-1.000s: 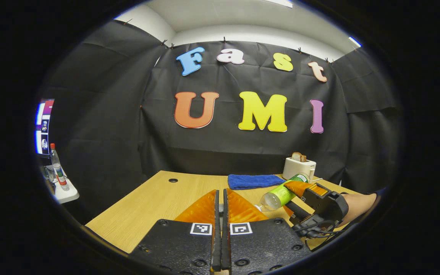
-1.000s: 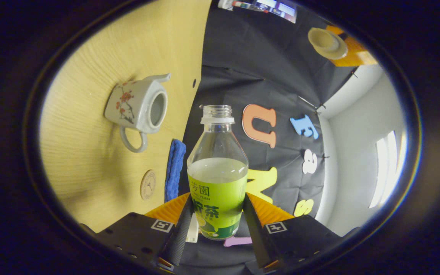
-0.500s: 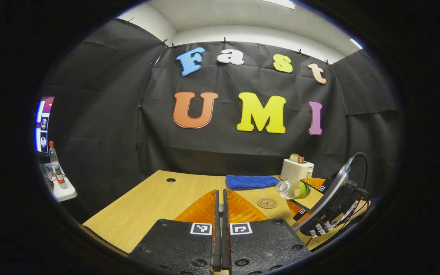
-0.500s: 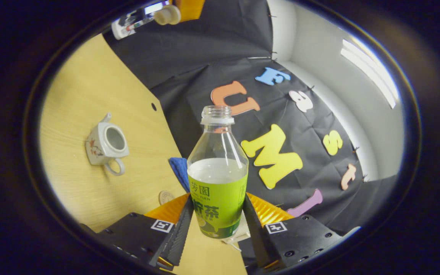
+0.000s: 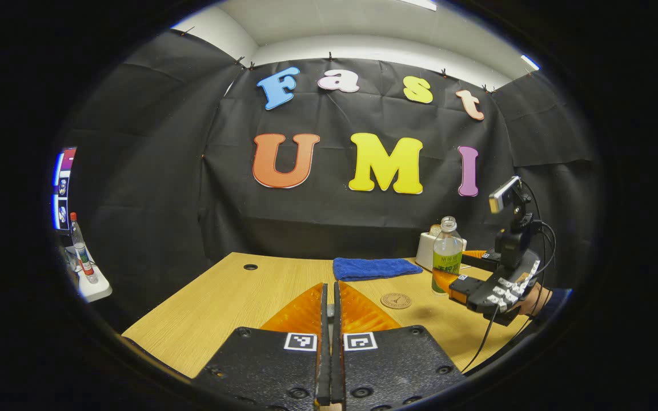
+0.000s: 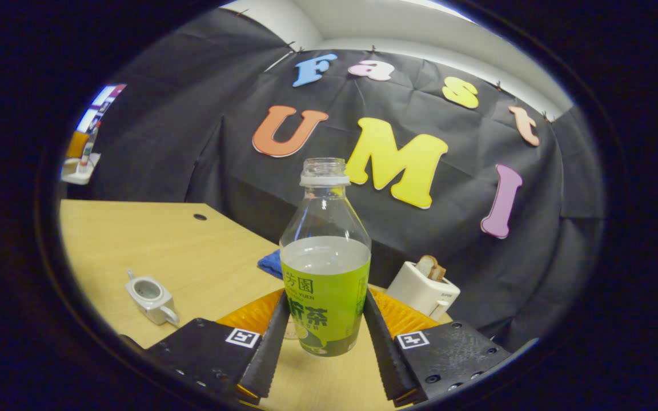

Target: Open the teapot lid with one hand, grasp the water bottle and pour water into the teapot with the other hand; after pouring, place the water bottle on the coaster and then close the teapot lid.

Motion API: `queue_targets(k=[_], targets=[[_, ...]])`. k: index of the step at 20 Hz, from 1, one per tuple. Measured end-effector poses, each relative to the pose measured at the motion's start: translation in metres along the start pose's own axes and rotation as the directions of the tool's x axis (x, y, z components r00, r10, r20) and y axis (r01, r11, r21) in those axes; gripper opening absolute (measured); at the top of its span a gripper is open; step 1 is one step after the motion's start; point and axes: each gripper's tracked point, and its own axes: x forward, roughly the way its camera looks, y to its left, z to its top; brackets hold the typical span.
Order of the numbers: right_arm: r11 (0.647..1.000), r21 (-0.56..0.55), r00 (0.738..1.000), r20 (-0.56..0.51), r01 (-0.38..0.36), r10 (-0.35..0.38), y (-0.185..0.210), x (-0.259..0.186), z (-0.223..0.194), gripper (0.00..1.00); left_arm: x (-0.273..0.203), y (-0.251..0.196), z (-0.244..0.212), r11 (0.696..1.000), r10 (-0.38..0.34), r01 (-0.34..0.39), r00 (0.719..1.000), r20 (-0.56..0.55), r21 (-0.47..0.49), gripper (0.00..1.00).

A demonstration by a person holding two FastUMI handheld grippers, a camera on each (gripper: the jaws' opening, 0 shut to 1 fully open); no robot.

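So, in the left gripper view the left gripper (image 5: 329, 342) is hanging over the desk (image 5: 232, 302) with its jaws pressed together on something I can't make out. Farther off, the right gripper (image 5: 459, 273) is holding the bottle (image 5: 446, 254) upright, just beside the coaster (image 5: 396, 300).

In the right gripper view the jaws are pinching the bottle's label, and the teapot (image 6: 149, 297) is sitting open, well left. Looks like pouring's finished, so next up is lowering the bottle squarely onto the coaster.

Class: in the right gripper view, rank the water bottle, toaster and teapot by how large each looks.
1. Water bottle, though it sits nearest the camera.
2. Toaster.
3. Teapot.
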Motion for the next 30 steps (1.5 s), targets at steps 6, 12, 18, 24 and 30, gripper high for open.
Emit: queue_targets(k=[6,12,18,24,30], targets=[[0.962,0.258,0.994,-0.035,-0.090,0.102,0.017,0.052,-0.014,0.73,0.008,-0.001,-0.010,1.000,0.000,-0.001,1.000,-0.028,-0.018,0.03],[0.947,0.299,0.988,-0.060,-0.116,0.140,0.036,0.096,-0.040,0.72,0.014,-0.004,-0.016,1.000,-0.004,0.003,0.999,-0.034,-0.013,0.03],[0.946,0.303,0.985,-0.085,-0.116,0.148,0.045,0.118,-0.060,0.73,0.027,0.004,-0.032,0.999,0.018,-0.020,0.997,-0.073,-0.025,0.04],[0.948,0.292,0.984,-0.086,-0.124,0.155,0.047,0.120,-0.061,0.78,0.036,0.000,-0.046,0.999,0.038,-0.035,0.993,-0.112,0.022,0.04],[0.936,0.335,0.989,-0.069,-0.104,0.134,0.023,0.086,-0.049,0.94,0.036,-0.022,-0.040,0.998,0.016,-0.010,0.995,-0.099,0.057,0.04]])
